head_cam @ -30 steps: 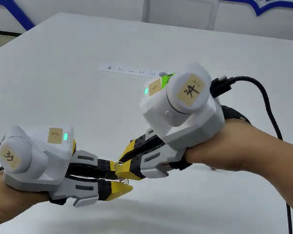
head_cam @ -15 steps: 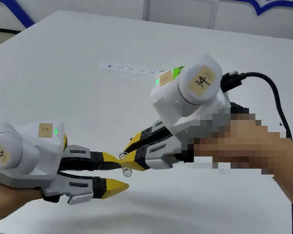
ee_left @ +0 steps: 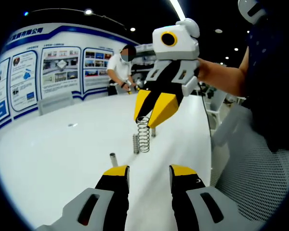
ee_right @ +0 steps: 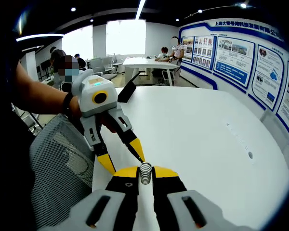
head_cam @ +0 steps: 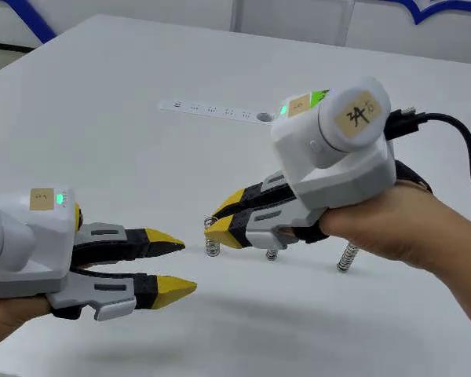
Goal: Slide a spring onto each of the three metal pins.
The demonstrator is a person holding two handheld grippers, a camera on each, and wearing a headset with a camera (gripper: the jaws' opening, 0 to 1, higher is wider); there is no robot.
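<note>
a plain white table (head_cam: pixel 94 141). the left gripper (head_cam: pixel 187 265) and right gripper (head_cam: pixel 212 225) are white with black jaws tipped in yellow, each showing a green light. silver spring (head_cam: pixel 213 247), black cable (head_cam: pixel 436 118).

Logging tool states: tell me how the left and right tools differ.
The left tool is open; the right tool is shut. The left tool holds nothing; the right tool grips a spring by its top. Both have yellow tips and white bodies.
</note>
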